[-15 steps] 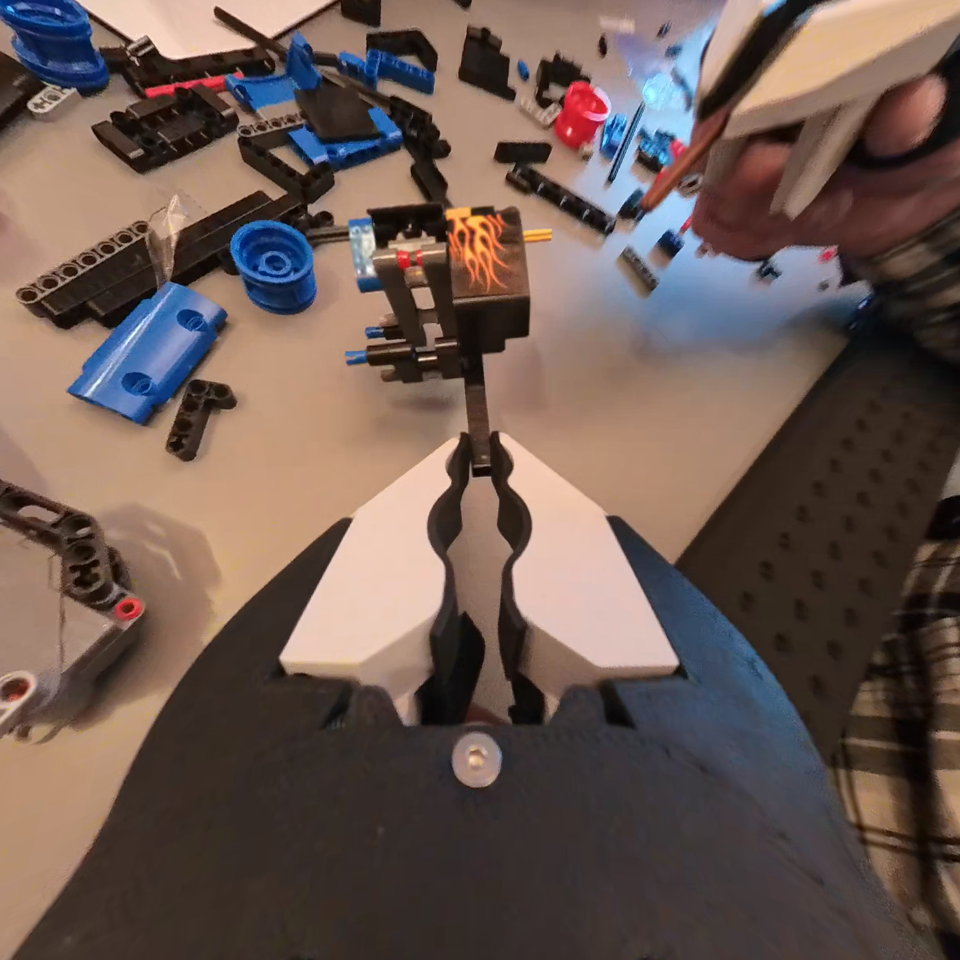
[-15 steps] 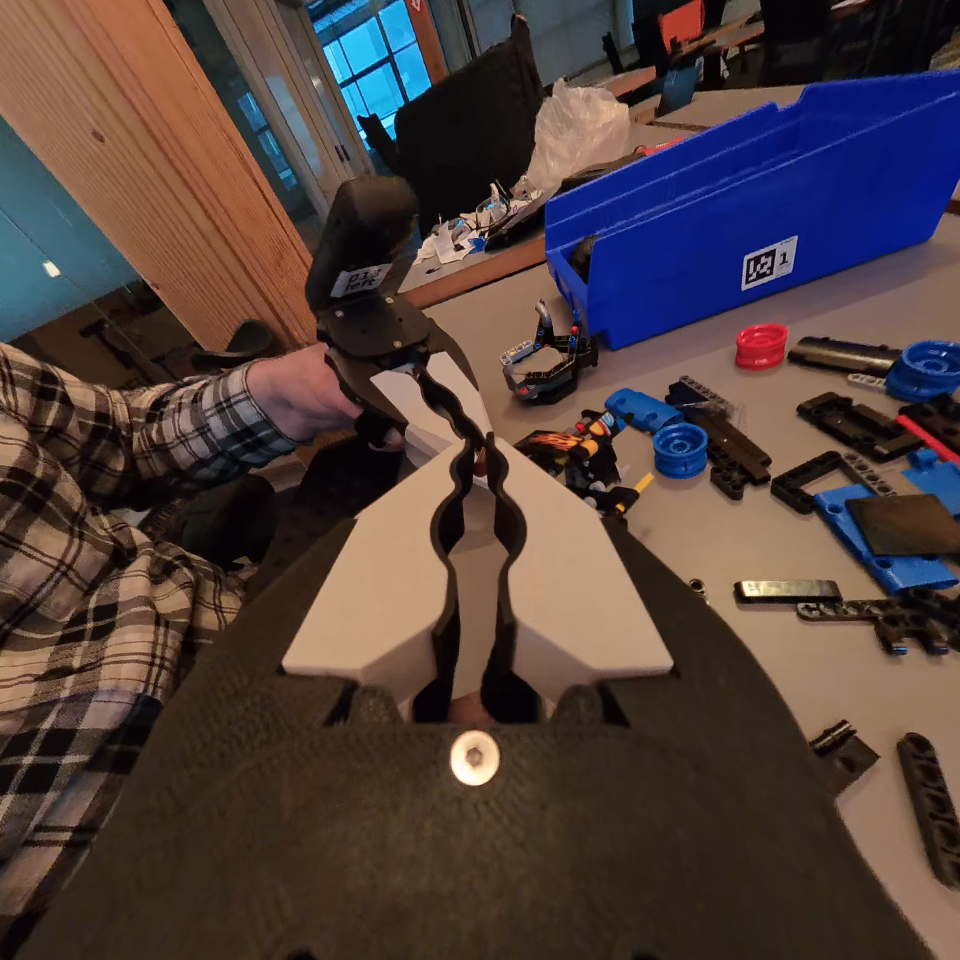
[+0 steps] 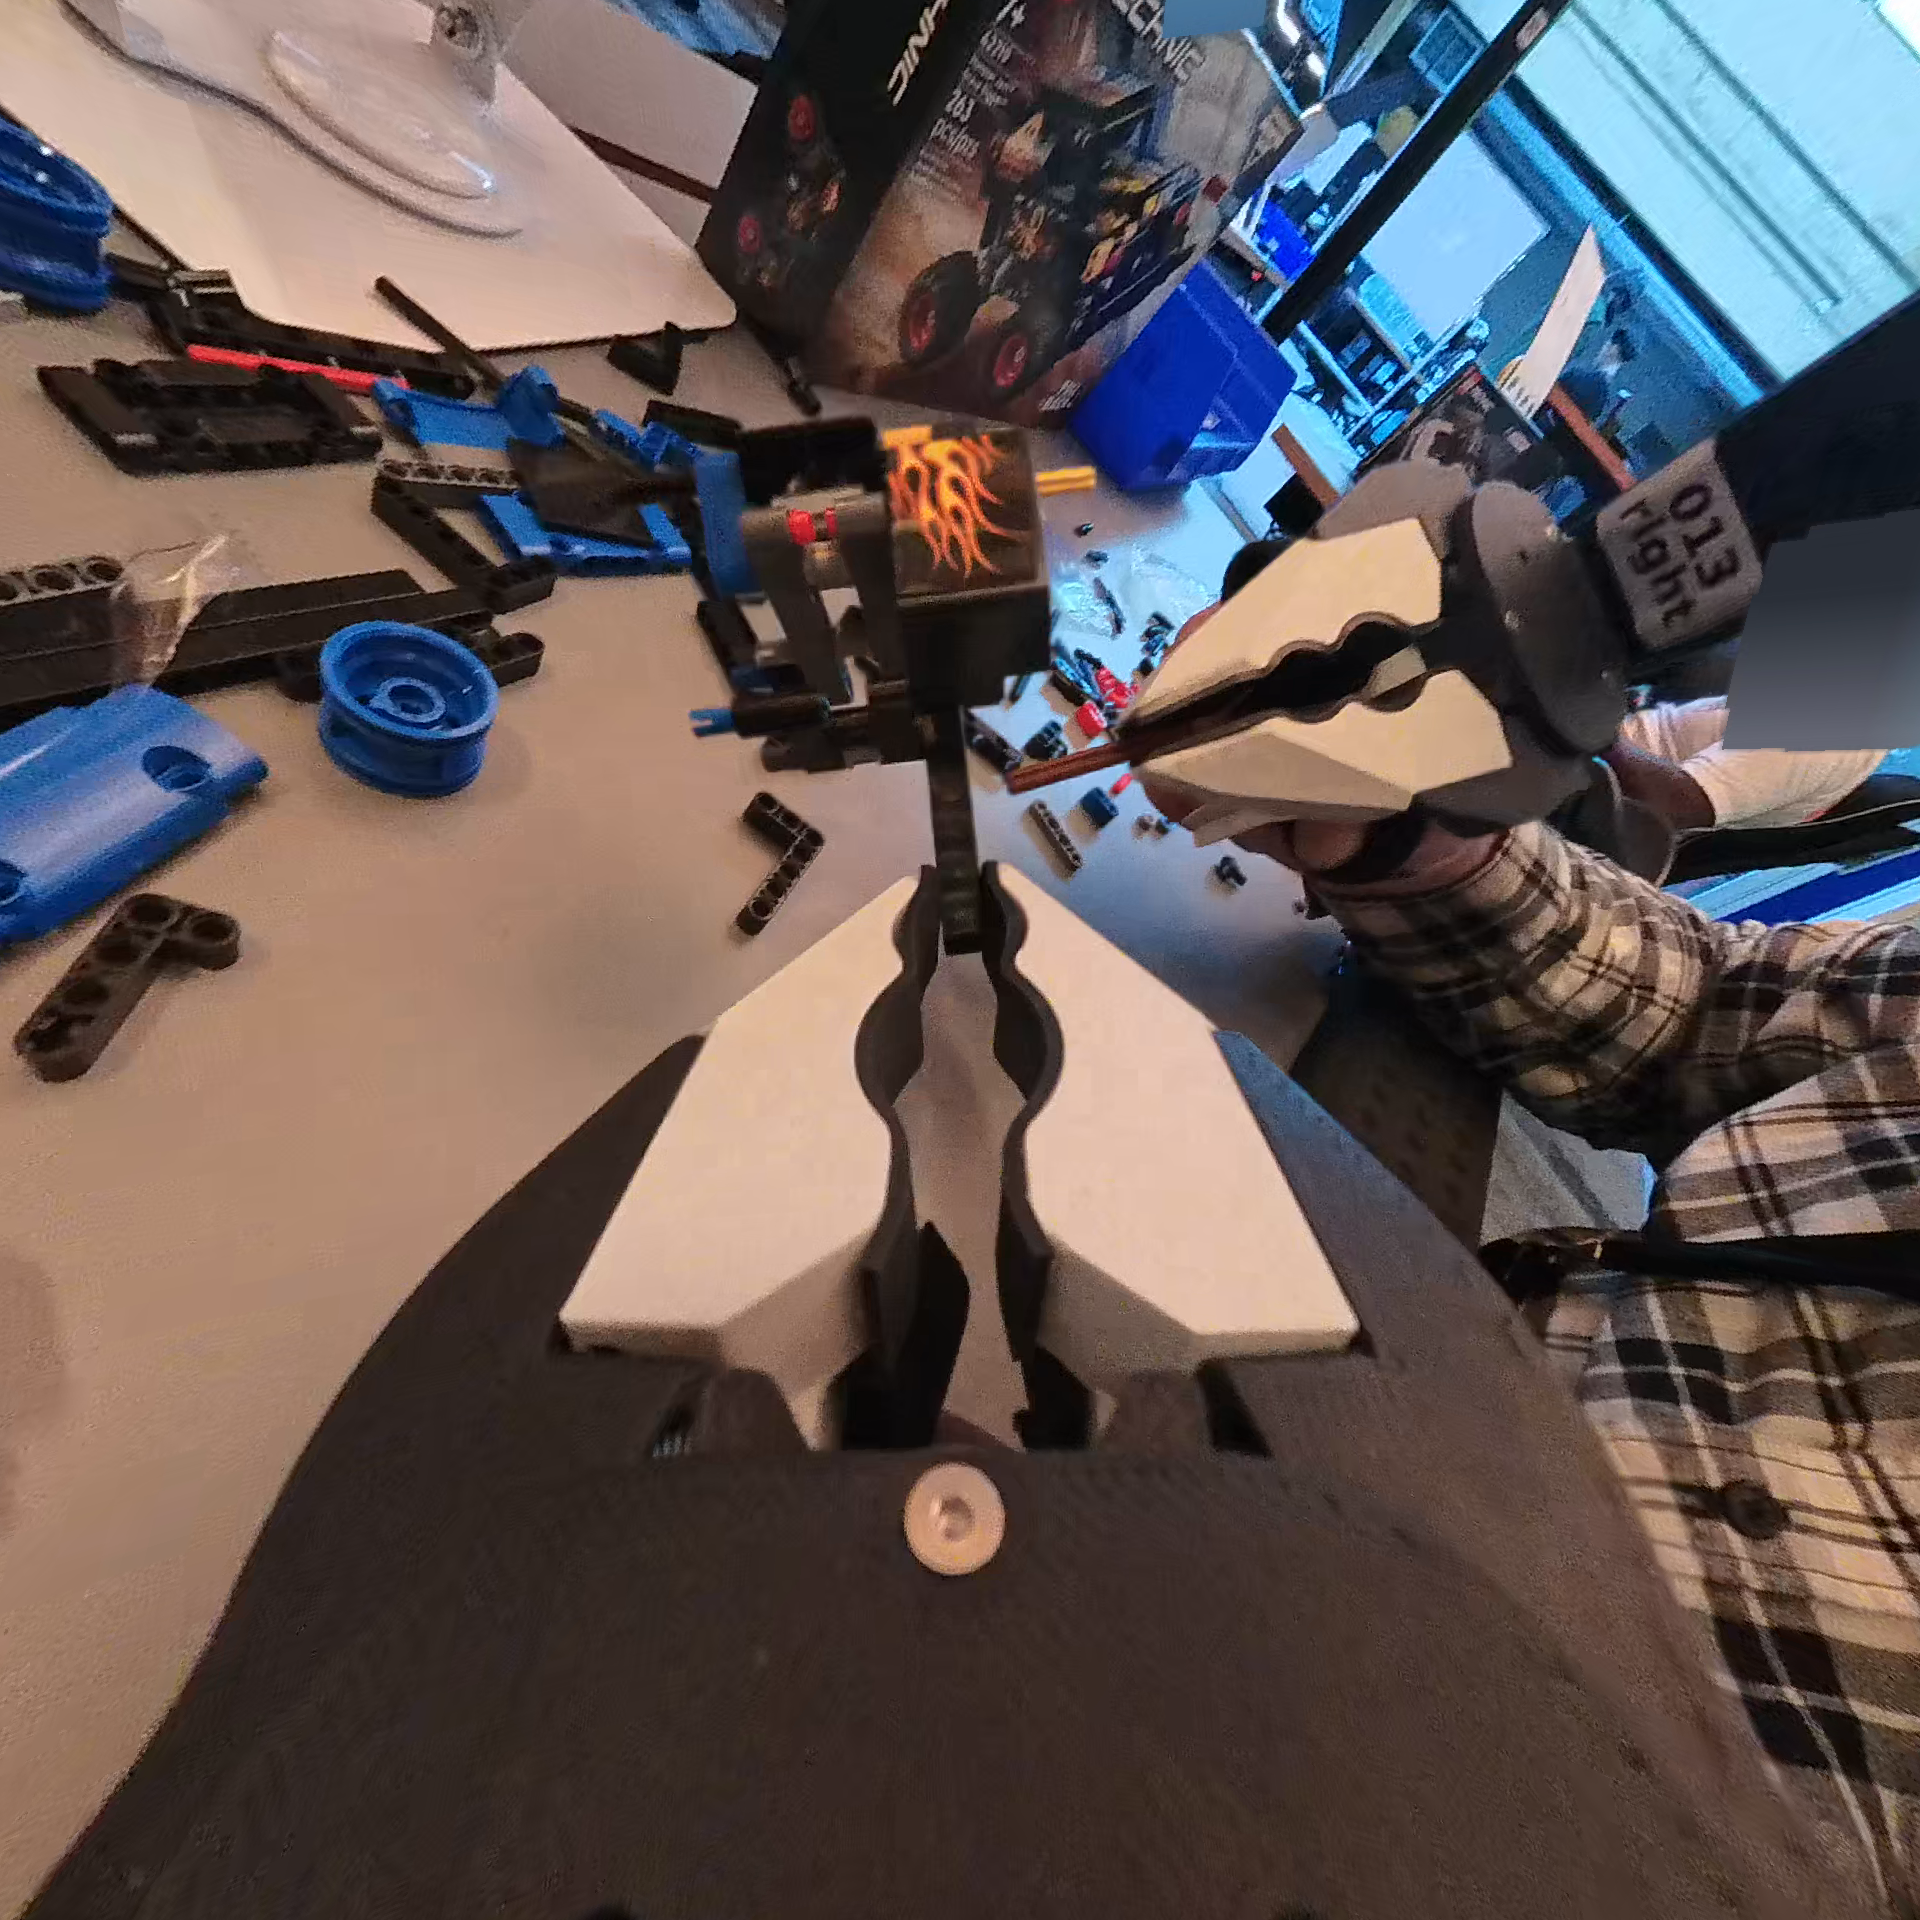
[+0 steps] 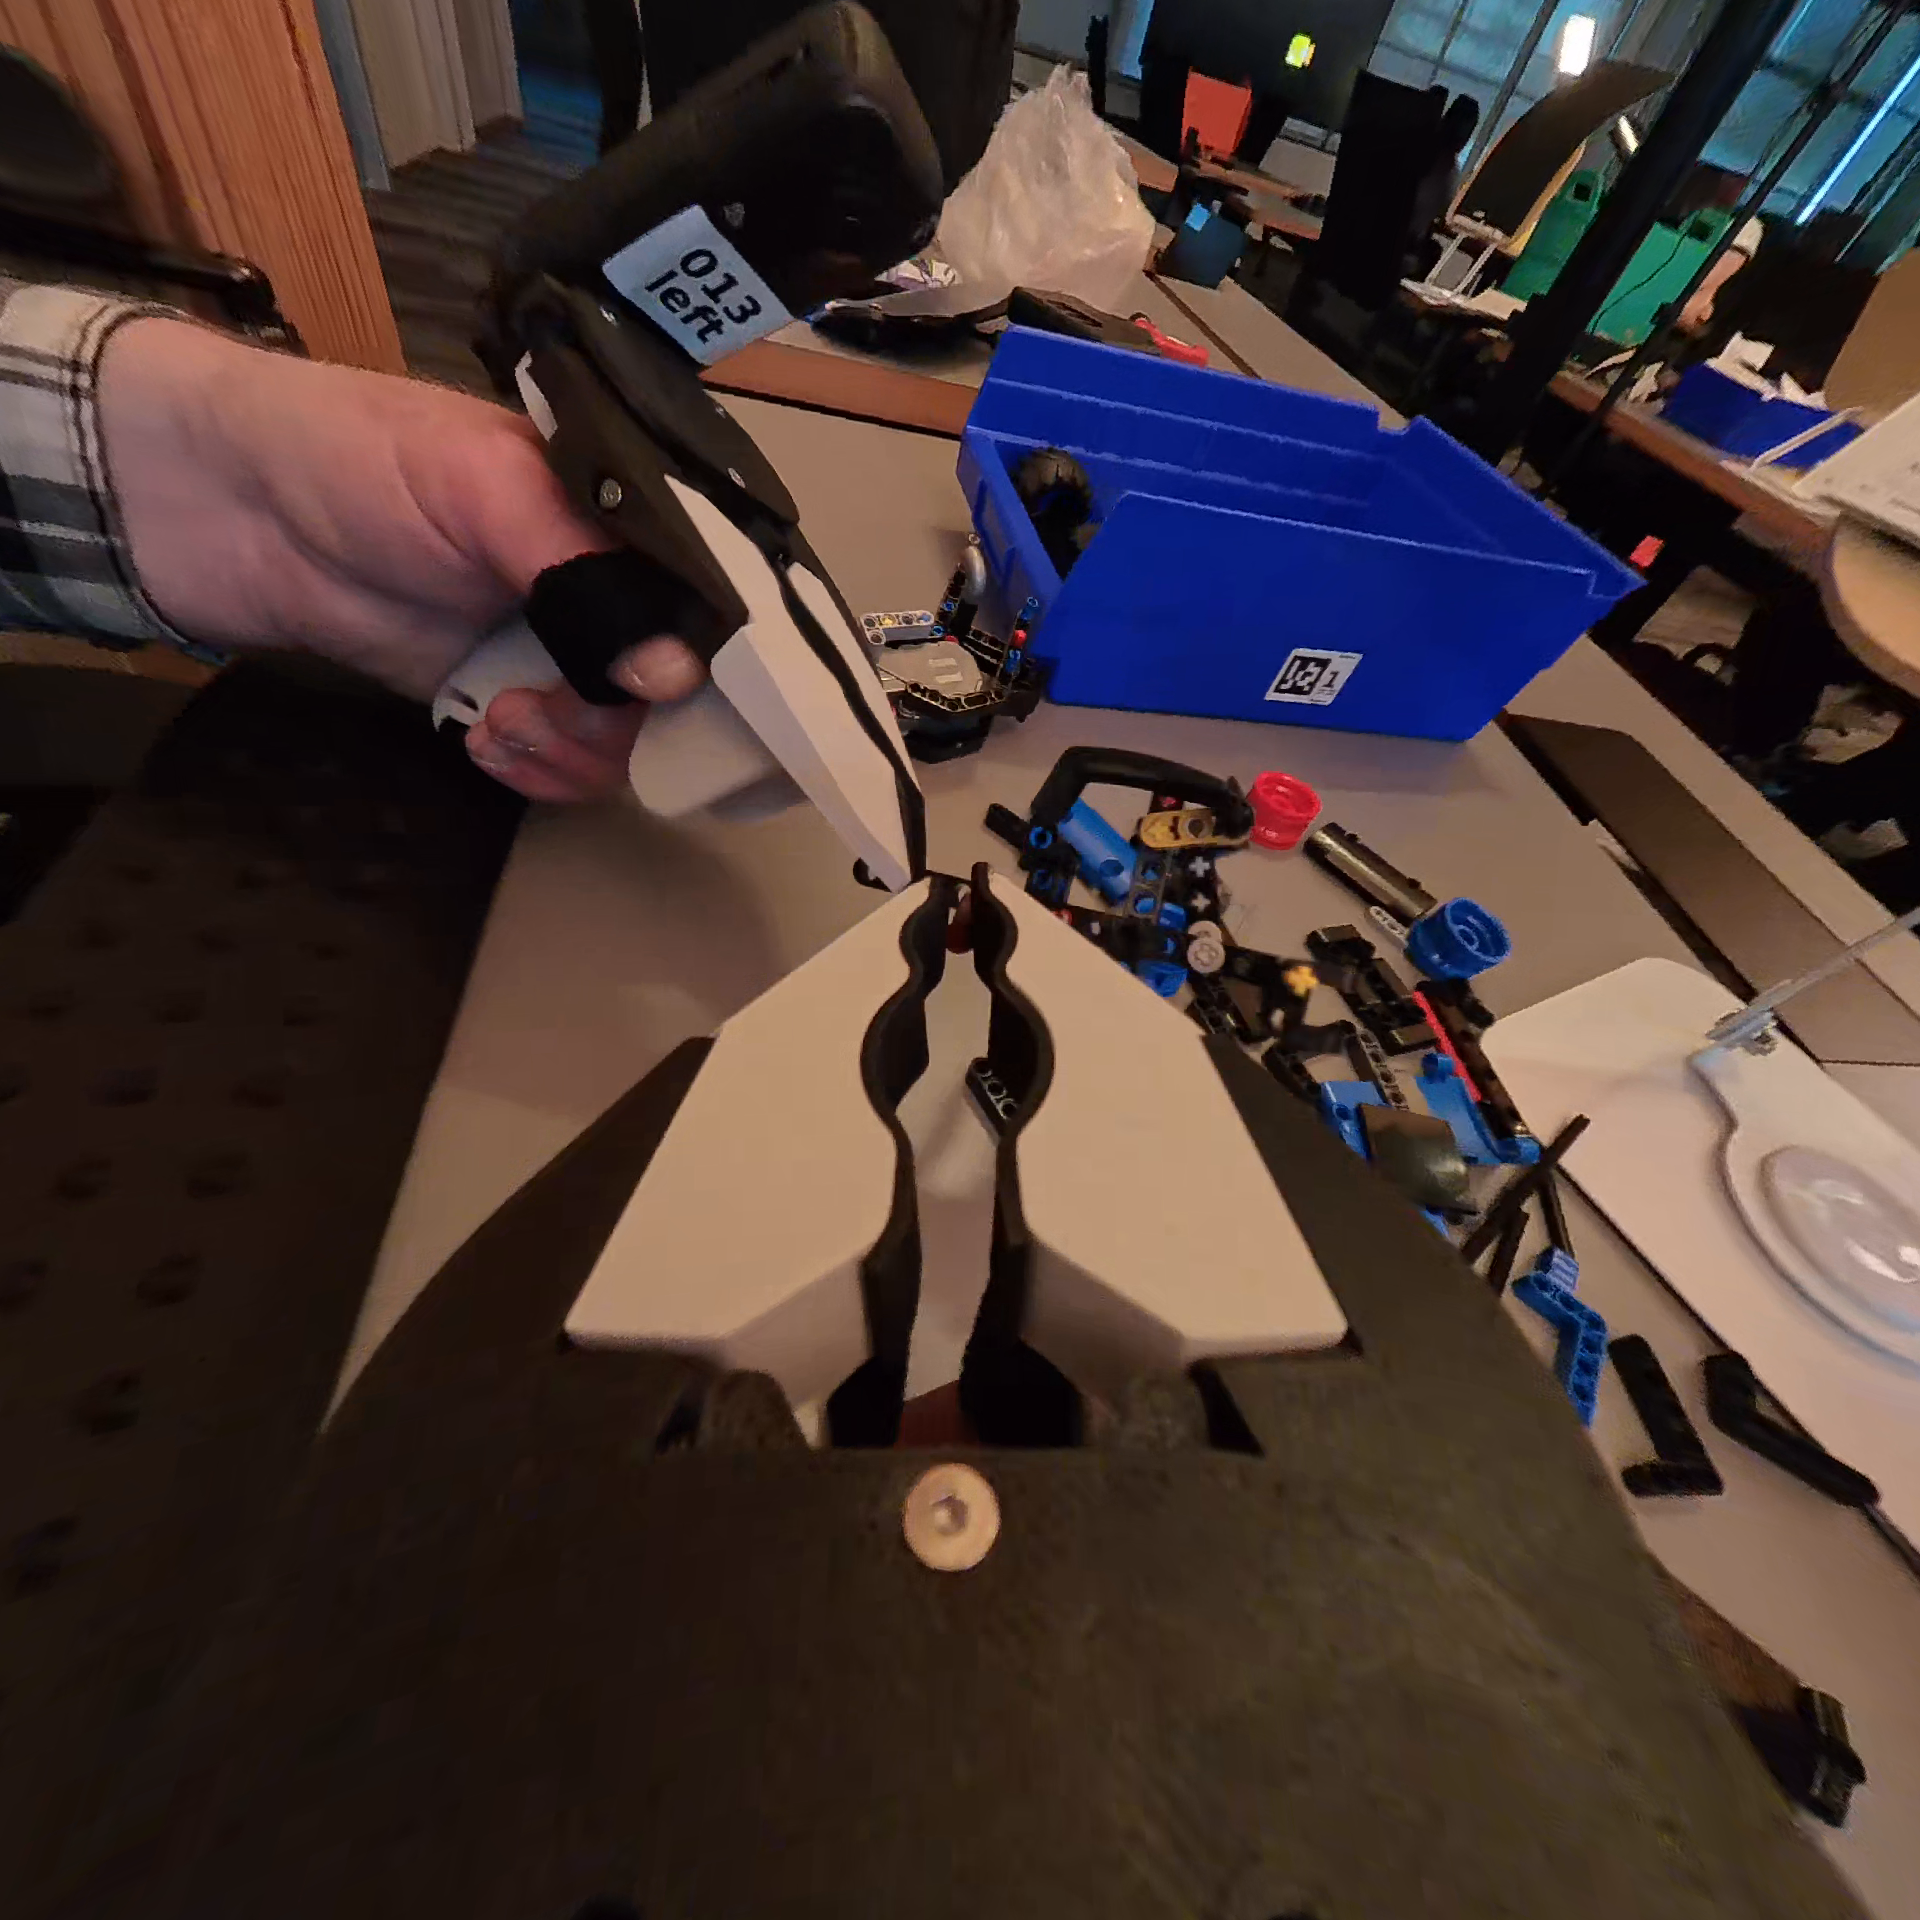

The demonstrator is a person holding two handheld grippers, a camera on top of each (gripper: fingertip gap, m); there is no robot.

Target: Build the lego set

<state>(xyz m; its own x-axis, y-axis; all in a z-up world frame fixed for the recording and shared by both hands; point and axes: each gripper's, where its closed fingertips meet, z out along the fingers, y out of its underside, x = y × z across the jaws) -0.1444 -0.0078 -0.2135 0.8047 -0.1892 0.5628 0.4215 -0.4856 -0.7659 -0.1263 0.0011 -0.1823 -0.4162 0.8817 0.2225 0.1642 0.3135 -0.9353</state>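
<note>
A: From the left wrist view, the left hand-held gripper [image 3: 958,914] is clenched on a thin black beam that sticks down from the assembly [image 3: 894,582], a black and grey block with an orange flame panel. It is held up off the surface [image 3: 436,1039], upright above the fingertips.

B: The right wrist view hardly shows that build. There the left hand-held gripper [image 4: 902,868] comes in from the upper left in a hand [image 4: 343,561], and its tips meet mine, so the block is hidden behind my fingers.

A: And yours? In my view the right hand-held gripper [image 3: 1138,740] sits to the right of the assembly, grasping a dark brown-red axle [image 3: 1065,767] that points at it, just beside it.

B: In my own view the right hand-held gripper [image 4: 961,914] is nearly closed, with only a reddish bit showing between the tips.

A: I see a blue wheel [image 3: 407,707], a blue panel [image 3: 104,790] and black beams lying to the left, plus the set's box [image 3: 935,197] standing at the back.

B: The box is out of my view. I get a blue bin [image 4: 1299,582] with a tag on its front, a second partial build [image 4: 951,665] just beside it, and a red wheel [image 4: 1281,808] among loose parts.
</note>
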